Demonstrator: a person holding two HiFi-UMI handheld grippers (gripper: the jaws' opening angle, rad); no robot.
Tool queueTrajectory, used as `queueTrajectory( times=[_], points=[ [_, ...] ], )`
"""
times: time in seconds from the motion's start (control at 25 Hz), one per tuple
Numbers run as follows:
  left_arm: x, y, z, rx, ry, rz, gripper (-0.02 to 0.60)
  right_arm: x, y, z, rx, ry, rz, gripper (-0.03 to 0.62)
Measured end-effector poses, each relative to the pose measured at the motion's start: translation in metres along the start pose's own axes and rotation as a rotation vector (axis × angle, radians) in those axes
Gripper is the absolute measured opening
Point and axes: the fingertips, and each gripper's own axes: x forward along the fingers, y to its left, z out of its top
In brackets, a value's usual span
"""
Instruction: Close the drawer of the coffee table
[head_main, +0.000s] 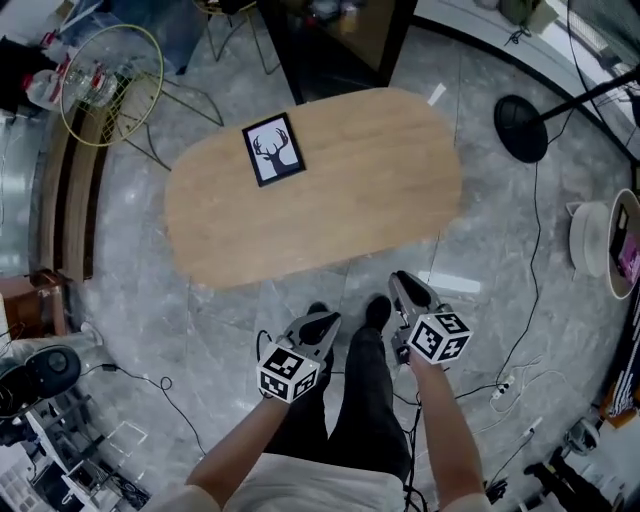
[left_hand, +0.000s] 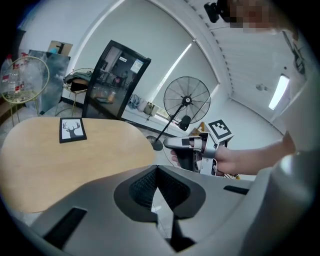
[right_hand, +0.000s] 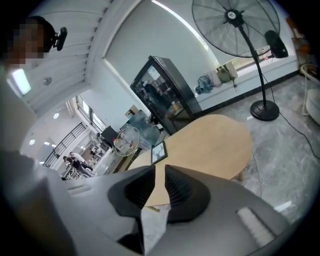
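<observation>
Head view: looks down on the oval coffee table (head_main: 370, 190), smooth pale wood, well ahead of the left gripper (head_main: 322, 322), pressed together, and the right gripper (head_main: 404, 288), barely parted, both empty. Shows no drawer (hidden under the top, probably). Likely slides light but rigid; push flat on its front.

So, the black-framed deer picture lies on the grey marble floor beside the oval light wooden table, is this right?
No. The black-framed deer picture lies on the oval light wooden table, not beside it on the floor; the head view shows this.
</observation>
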Motion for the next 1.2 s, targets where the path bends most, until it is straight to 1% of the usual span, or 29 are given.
queueTrajectory(
  times=[0.2, 0.36, 0.48, 0.56, 0.68, 0.8, 0.88, 0.96, 1.04, 1.2],
  points=[
    [-0.03, -0.025, 0.06, 0.035, -0.049, -0.011, 0.006, -0.026, 0.052, 0.042, -0.106, -0.019, -0.005, 0.057],
    [-0.048, -0.047, 0.104, 0.065, -0.08, -0.036, 0.006, -0.052, 0.088, 0.072, -0.131, -0.056, -0.016, 0.054],
    [-0.065, -0.069, 0.121, 0.065, -0.078, -0.056, 0.006, -0.08, 0.12, 0.082, -0.151, -0.07, -0.007, 0.048],
    [-0.074, -0.082, 0.132, 0.067, -0.076, -0.074, 0.006, -0.098, 0.14, 0.09, -0.174, -0.088, -0.012, 0.023],
    [-0.091, -0.1, 0.153, 0.106, -0.09, -0.092, 0.006, -0.12, 0.161, 0.107, -0.215, -0.12, -0.036, 0.011],
    [-0.112, -0.118, 0.17, 0.14, -0.1, -0.107, 0.006, -0.137, 0.18, 0.118, -0.266, -0.124, -0.06, 0.011],
    [-0.126, -0.13, 0.18, 0.132, -0.11, -0.135, 0.006, -0.151, 0.191, 0.127, -0.267, -0.135, -0.083, 0.011],
    [-0.14, -0.142, 0.193, 0.129, -0.13, -0.167, 0.006, -0.165, 0.206, 0.137, -0.239, -0.161, -0.088, 0.011],
    [-0.155, -0.153, 0.204, 0.159, -0.15, -0.183, 0.006, -0.179, 0.227, 0.144, -0.245, -0.188, -0.071, 0.011],
    [-0.178, -0.171, 0.213, 0.243, -0.157, -0.198, 0.006, -0.202, 0.258, 0.147, -0.343, -0.214, -0.086, 0.011]
  ],
)
